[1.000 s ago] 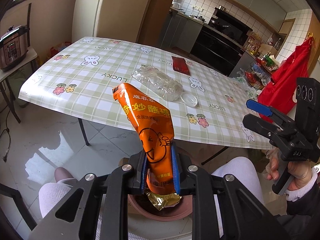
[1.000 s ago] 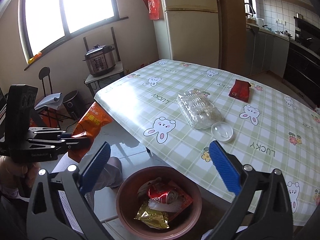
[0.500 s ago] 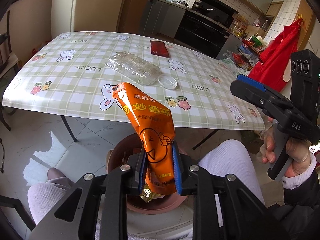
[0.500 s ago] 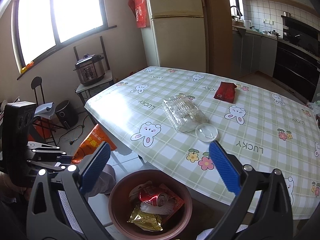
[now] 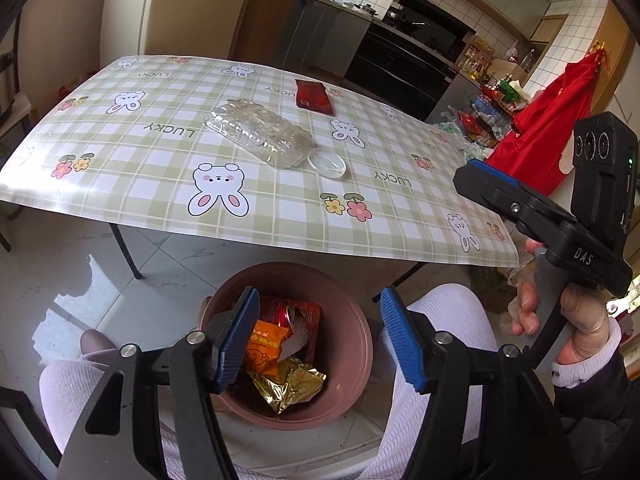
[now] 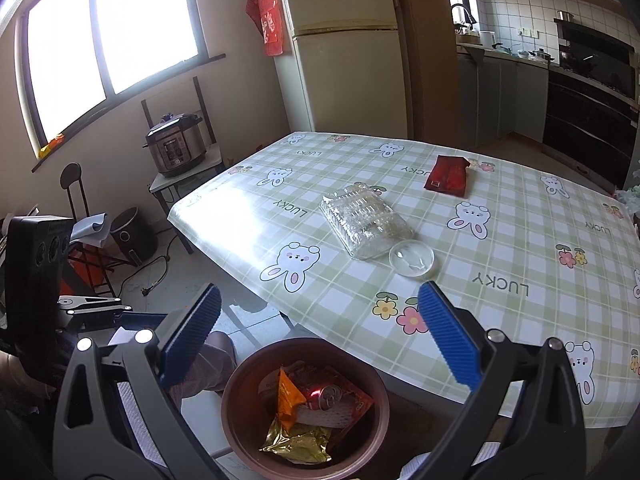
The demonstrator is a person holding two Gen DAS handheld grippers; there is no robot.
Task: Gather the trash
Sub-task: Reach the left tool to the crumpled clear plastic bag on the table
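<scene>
As its jaws spread apart with nothing between them, the left gripper [image 5: 320, 336] hangs above the bin [image 5: 352, 344], where the orange wrapper [image 5: 264, 346] lies; the right gripper [image 6: 320, 336], beside the bin, gapes empty.

Both tools are matte black plastic frames with silver round screw heads at the pivots; the left gripper [image 5: 320, 336] and the right gripper [image 6: 320, 336] carry ribbed blue pads on their jaws; the right one bears white "DAS" lettering and a boxy black camera block with round lenses; the person wears pale ribbed trousers [image 5: 432, 320], a dark sleeve [image 5: 592, 388], a pale knit cuff.
</scene>
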